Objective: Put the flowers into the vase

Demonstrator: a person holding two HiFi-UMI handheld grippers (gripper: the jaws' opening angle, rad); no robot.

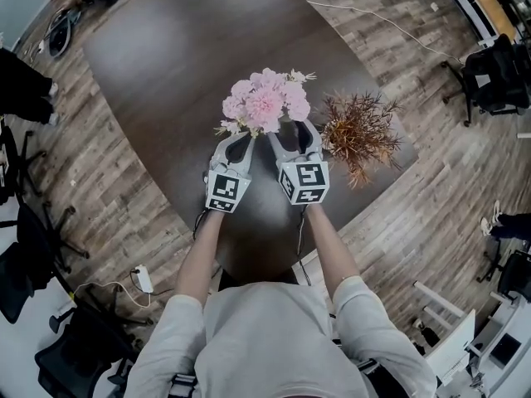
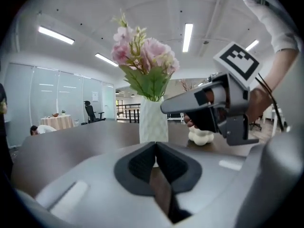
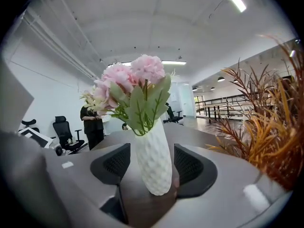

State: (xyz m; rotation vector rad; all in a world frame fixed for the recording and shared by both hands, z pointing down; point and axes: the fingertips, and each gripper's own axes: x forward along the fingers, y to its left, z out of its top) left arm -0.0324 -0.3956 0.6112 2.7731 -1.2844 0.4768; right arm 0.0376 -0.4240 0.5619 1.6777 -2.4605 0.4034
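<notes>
While the smooth dark worktop (image 1: 166, 73) carries the dimpled white vase (image 3: 152, 148) with the pink flowers (image 1: 265, 102) already in it, my right claw (image 3: 153, 164) stands spread either side of its base, not touching. An uneven squeeze could tip that top-heavy thing, I judge. My left claw (image 2: 156, 148) is closed on nothing.

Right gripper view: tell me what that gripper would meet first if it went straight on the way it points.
The white vase. It stands between the right gripper's open tongs, a gap on each side, so going straight on would probably bump it first; depth is hard to judge.
</notes>
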